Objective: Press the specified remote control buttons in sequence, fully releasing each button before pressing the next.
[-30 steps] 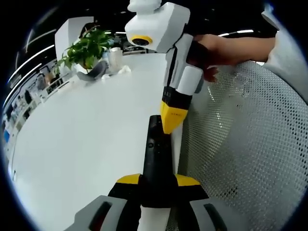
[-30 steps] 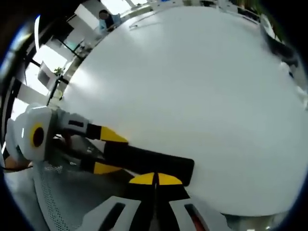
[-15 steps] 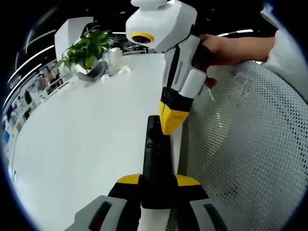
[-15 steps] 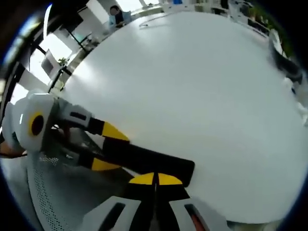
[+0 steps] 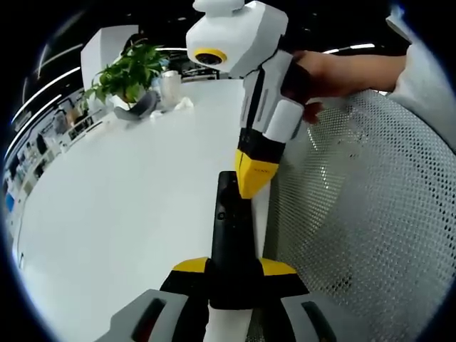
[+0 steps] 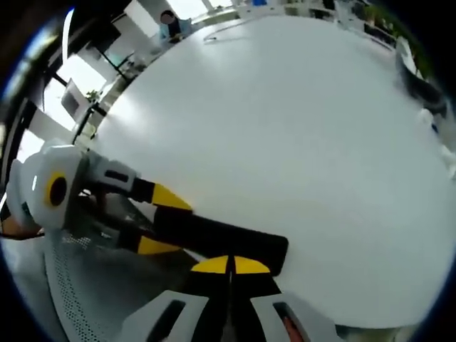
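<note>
Barely shifted since a second ago: right gripper [image 5: 251, 187] tip a touch higher over remote control [image 5: 231, 239] | left gripper [image 5: 234, 269] clamps remote's near end above white table [image 5: 121, 206] | right jaws closed, holding nothing, tip at remote's far end

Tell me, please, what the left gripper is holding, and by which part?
The left gripper holds the black remote control by its near end, jaws on its two long sides.
</note>
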### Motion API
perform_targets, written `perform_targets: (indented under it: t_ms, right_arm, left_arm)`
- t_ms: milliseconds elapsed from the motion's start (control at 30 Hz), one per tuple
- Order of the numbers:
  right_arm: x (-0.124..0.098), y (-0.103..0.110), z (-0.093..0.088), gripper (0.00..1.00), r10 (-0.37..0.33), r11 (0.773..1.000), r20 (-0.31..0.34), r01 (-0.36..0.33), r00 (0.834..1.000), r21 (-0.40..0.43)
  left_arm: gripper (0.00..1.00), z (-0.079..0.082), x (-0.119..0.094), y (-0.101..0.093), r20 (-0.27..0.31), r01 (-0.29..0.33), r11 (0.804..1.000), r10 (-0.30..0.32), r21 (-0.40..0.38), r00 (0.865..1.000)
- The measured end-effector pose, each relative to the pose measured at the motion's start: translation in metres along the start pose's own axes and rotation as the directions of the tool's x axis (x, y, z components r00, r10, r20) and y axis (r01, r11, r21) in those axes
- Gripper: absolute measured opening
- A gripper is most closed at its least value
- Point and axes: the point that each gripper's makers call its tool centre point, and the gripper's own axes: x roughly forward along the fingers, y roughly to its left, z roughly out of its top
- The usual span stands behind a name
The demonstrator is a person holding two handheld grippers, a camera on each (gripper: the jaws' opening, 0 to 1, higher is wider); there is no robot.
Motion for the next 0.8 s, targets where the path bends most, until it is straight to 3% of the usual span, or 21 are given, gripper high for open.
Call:
perform_targets:
  t_ms: [300,800]
  right_arm:
    - [-0.002,-0.002,0.012,0.0,-0.024,0.999,0.076,0.026,0.997,-0.03]
    - [0.003,0.0,0.012,0.0,-0.042,0.994,0.086,0.051,0.995,-0.098]
  left_arm:
    - [0.24,0.0,0.0,0.0,0.002,0.002,1.0,-0.002,0.003,1.0]
    - [0.24,0.0,0.0,0.0,0.004,0.003,1.0,-0.003,0.0,1.0]
